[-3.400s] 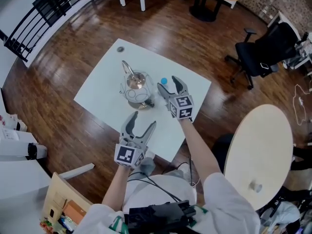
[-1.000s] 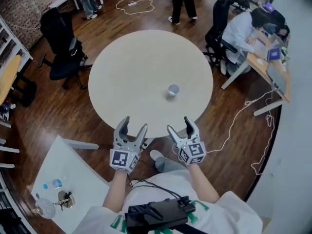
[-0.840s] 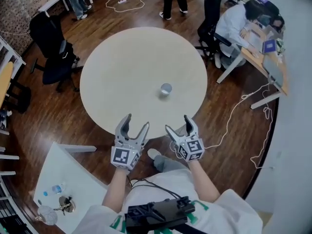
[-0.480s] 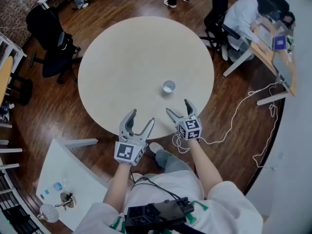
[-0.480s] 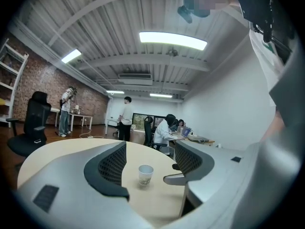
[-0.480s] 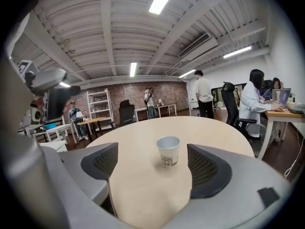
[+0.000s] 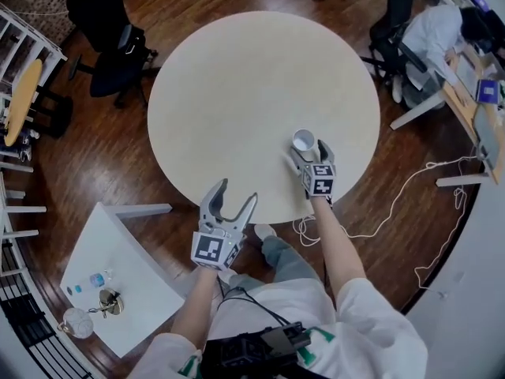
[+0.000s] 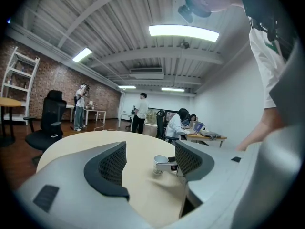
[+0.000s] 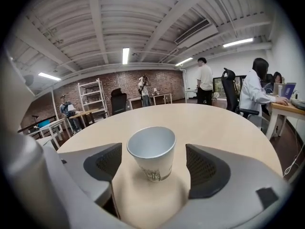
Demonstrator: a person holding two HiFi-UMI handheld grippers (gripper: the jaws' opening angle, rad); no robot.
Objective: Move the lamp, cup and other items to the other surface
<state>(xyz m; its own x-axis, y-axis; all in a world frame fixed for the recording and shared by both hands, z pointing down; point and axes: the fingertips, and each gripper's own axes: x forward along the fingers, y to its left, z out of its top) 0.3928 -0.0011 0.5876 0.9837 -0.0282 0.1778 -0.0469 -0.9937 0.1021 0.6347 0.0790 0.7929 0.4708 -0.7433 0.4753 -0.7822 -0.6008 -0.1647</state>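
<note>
A white paper cup (image 7: 304,140) stands upright near the near right edge of the round beige table (image 7: 237,93). My right gripper (image 7: 308,153) reaches over that edge. In the right gripper view the cup (image 9: 151,149) stands between the jaws of this gripper (image 9: 152,170), with a gap on each side. These jaws have just been closing a little and stay open. My left gripper (image 7: 229,200) hovers open and empty at the table's near edge. In the left gripper view, the cup (image 8: 160,161) shows between that gripper's (image 8: 150,163) jaws, far ahead.
A white square table (image 7: 134,259) at the lower left carries the lamp (image 7: 77,322) and a small bottle (image 7: 95,279). A black office chair (image 7: 110,22) stands at the upper left. A person sits at a desk (image 7: 442,30) at the upper right. A white cable (image 7: 394,204) lies on the floor.
My right gripper has moved forward and down over the table until the cup stands between its jaws. The left gripper has sunk a little near the table edge.
</note>
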